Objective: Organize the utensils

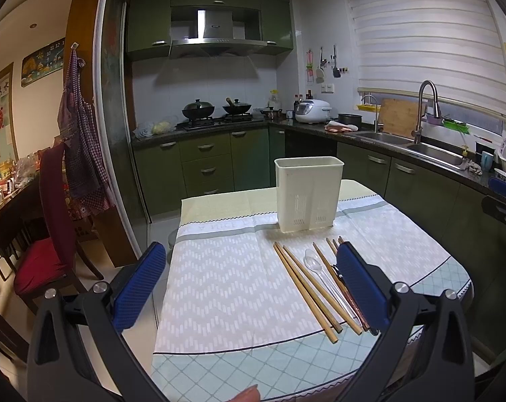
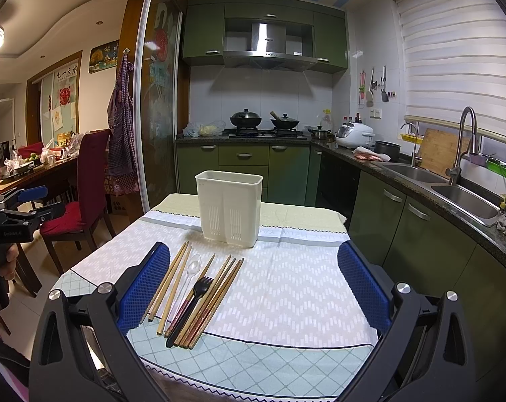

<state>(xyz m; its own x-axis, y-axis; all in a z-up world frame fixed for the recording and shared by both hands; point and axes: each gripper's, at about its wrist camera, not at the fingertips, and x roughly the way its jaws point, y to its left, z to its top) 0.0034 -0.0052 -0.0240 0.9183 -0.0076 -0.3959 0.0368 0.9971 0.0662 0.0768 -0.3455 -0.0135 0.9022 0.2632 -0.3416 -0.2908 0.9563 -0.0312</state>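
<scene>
nothing sorted yet, as far as these views show. the white holder [image 2: 228, 207] stands upright at abt 12 o'clock on the surface [image 2: 286, 284], on the patterned cloth, and no handles poke above its rim in either view. inside can't be seen, so can't swear it's empty, but it looks that way.

all the utensils are lying loose in a rough row just in front of the holder, not touching it:
- light chopsticks [image 2: 172, 284] on the 9 o'clock side of the row
- clear spoon [image 2: 193, 268] next, bowl end toward the holder
- black fork [image 2: 199, 288], tines toward the holder, lying over/among the darker sticks
- dark chopsticks [image 2: 219, 291] on the 3 o'clock side

the sticks overlap and fan a bit, exact count hard to tell.

left gripper [image 1: 253, 288]: spread wide, holding nothing, above the near edge w/ the row under its 3 o'clock finger. right gripper [image 2: 253, 284]: also spread wide, nothing in it, row beside its 9 o'clock finger.

judgement: task at the very start. everything's left to do: each piece must be picked up and stood in the holder, prob grouped by type across its two slotted halves. thin sticks flat on cloth will likely be fiddly to pinch.
</scene>
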